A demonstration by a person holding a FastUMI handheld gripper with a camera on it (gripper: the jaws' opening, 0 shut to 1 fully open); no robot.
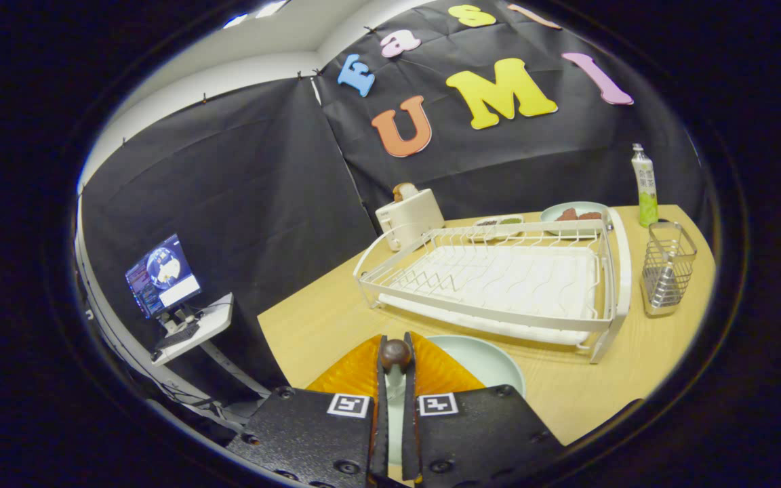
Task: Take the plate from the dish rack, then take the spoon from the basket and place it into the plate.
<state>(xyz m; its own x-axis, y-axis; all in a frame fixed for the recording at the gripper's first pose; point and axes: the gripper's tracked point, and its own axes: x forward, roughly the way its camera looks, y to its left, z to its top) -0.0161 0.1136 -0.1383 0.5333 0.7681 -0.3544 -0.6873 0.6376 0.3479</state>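
Two fingers of the gripper (396, 366) are clenched on a spoon (396, 353), its dark round end pinched between the tips, right over the one plate (492, 362) lying just in front of the rack (499, 278). Spoon seems light, stiff, maybe slippery; its narrow handle is the sensible hold. One basket (667, 274) stands beside the rack.

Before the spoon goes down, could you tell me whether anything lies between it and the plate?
Nothing visible does: the gripper is shut on the spoon, and the plate lies bare directly beneath it, in front of the dish rack.
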